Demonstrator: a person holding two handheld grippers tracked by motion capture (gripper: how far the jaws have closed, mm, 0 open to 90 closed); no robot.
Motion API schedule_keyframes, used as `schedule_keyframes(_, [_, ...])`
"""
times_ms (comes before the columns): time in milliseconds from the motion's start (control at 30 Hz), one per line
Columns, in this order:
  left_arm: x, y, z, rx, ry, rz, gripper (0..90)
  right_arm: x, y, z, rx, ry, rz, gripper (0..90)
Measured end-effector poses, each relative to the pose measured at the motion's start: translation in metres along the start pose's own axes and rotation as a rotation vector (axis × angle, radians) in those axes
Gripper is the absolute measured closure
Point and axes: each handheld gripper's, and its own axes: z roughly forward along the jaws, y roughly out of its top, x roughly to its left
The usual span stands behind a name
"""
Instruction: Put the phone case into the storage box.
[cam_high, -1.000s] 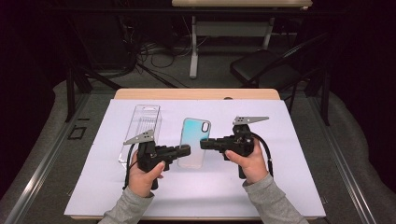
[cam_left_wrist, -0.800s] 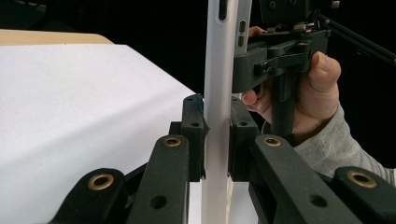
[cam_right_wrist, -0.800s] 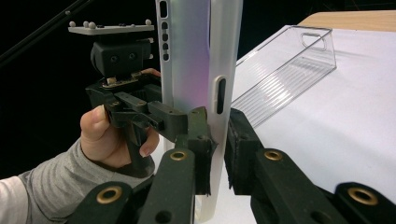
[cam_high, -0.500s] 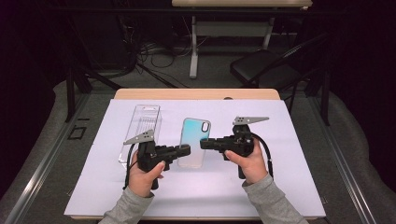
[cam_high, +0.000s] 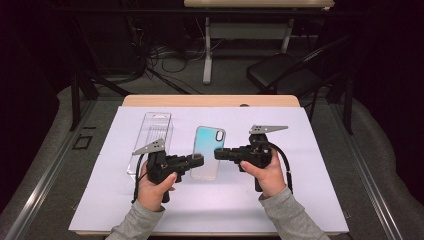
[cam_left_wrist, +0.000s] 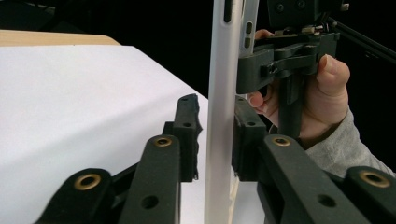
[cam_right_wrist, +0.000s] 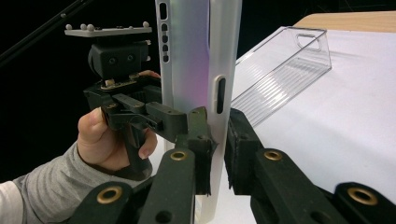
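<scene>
Phone case (cam_high: 207, 151) sits mid-bench, between both claws. Right claw (cam_high: 218, 154) pinches its edge tight. Left claw (cam_high: 200, 160) has just been opening, jaws loose around other edge. Step: letting go. Next: pull left claw back slowly, clear of plastic box (cam_high: 151, 140).

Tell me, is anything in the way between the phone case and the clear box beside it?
Nothing visible. The phone case is held between the left gripper and right gripper, and only bare white sheet lies between it and the clear plastic box.
</scene>
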Motion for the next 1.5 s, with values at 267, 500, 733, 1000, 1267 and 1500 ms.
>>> schedule_keyframes(267, [-0.0001,0.0003,-0.0005,-0.003,0.024,0.015,65.3,-0.0016,-0.0007,0.0,0.006,-0.007,0.005,82.3])
schedule_keyframes(500, [0.0008,0.0007,-0.0003,-0.008,0.043,0.024,55.0,-0.0013,-0.001,0.0,0.016,-0.031,-0.005,82.2])
schedule_keyframes(733, [0.0001,0.0019,-0.0013,-0.006,0.079,0.04,49.3,-0.0002,-0.0016,0.0012,0.021,-0.064,-0.037,82.2])
schedule_keyframes(1000, [-0.0001,0.0031,-0.002,0.012,0.129,0.066,44.8,0.0002,-0.0018,0.0011,0.02,-0.082,-0.048,82.2])
schedule_keyframes(1267, [-0.0006,0.0031,-0.0003,0.06,0.171,0.093,44.3,0.0012,-0.0023,0.0015,0.019,-0.103,-0.059,82.2])
schedule_keyframes(1500, [-0.0048,0.0042,0.0011,0.065,0.165,0.132,44.5,0.0021,-0.0027,0.0019,0.023,-0.118,-0.07,82.2])
